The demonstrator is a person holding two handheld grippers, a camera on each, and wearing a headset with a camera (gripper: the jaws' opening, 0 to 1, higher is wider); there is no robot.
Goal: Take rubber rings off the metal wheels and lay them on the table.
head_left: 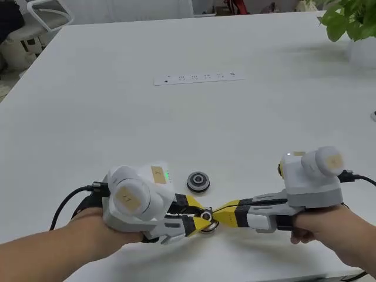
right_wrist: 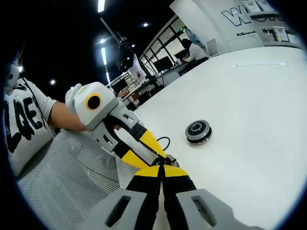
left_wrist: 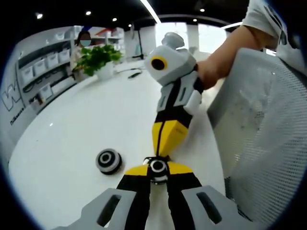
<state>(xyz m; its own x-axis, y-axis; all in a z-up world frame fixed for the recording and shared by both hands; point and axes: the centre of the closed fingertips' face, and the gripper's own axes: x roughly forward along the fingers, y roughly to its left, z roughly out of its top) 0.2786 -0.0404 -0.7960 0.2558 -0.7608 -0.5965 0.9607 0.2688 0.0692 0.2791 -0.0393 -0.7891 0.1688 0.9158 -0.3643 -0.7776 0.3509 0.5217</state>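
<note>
R tool (right_wrist: 163,169) tips pinched at wheel (right_wrist: 169,162) in L tool (right_wrist: 160,157); 2nd wheel (right_wrist: 198,130) beside.

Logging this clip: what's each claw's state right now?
Left claw: shut on the metal wheel.
Right claw: shut, tips at that wheel; its hold cannot be told.

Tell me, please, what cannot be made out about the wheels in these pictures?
Held wheel: in head view, left tongs and right tongs cover it; ring on or off unclear.
What right tongs pinch: right gripper view, their own jaws hide it.
Power strip: head view, markings too small.
</note>
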